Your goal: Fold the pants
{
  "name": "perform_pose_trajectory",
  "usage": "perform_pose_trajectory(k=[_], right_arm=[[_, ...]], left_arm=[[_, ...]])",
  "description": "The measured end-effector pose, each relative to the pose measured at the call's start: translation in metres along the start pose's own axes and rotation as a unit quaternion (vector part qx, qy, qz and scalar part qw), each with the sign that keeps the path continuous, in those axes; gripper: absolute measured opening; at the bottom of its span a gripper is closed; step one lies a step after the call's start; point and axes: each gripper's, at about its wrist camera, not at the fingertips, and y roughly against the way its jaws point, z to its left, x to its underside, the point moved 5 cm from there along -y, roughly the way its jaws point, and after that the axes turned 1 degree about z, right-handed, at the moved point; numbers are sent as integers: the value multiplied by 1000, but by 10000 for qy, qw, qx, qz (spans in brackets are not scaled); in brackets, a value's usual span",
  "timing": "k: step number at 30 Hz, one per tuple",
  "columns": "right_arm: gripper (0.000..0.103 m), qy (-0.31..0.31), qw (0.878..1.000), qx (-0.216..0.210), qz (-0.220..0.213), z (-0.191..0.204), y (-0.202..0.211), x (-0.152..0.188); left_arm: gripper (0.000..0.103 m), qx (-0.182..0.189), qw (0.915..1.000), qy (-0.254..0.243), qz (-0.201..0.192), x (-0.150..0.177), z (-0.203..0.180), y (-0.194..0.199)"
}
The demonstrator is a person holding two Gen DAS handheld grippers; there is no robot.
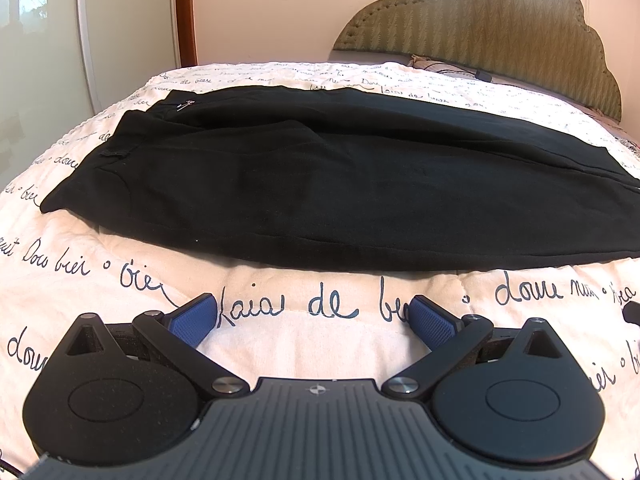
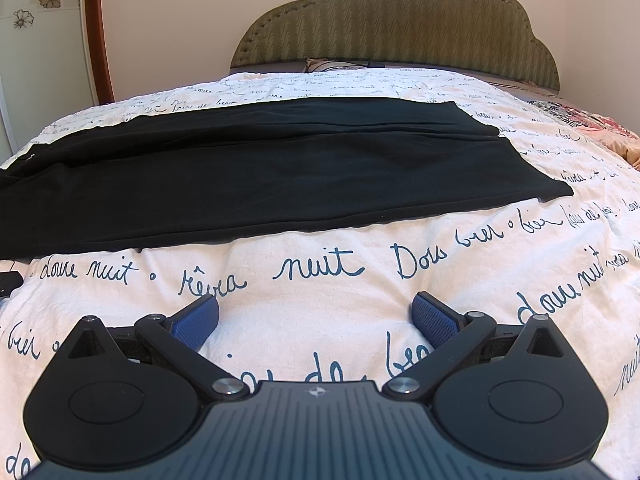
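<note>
Black pants (image 1: 320,176) lie flat across the bed, one leg folded over the other, waistband with zipper at the left in the left wrist view. The leg ends (image 2: 532,168) lie at the right in the right wrist view, where the pants (image 2: 260,172) span the bed. My left gripper (image 1: 314,316) is open and empty, low over the quilt, a short way in front of the pants' near edge. My right gripper (image 2: 316,318) is open and empty too, over the quilt in front of the leg part. Neither touches the pants.
The bed has a white quilt (image 1: 280,344) with dark blue script, also in the right wrist view (image 2: 320,264). A padded green headboard (image 2: 400,28) stands behind, with a pillow (image 2: 320,65) at its foot. A wall and wooden door frame (image 1: 186,12) are at the left.
</note>
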Motion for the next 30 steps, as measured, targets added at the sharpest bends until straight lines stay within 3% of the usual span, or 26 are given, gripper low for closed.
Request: perform_pose_trajectory(k=[3, 4, 7, 30], right_arm=[[103, -9, 10000, -16, 11, -1, -1, -1], [103, -2, 10000, -8, 12, -1, -1, -1], [103, 7, 10000, 8, 4, 0, -1, 0], [103, -32, 10000, -38, -4, -1, 1, 0]], left_arm=[[103, -48, 10000, -63, 33, -1, -1, 1], [103, -41, 9999, -3, -151, 2, -1, 1], [103, -26, 9997, 33, -228, 4, 0, 1], [103, -45, 9997, 7, -229, 4, 2, -2]])
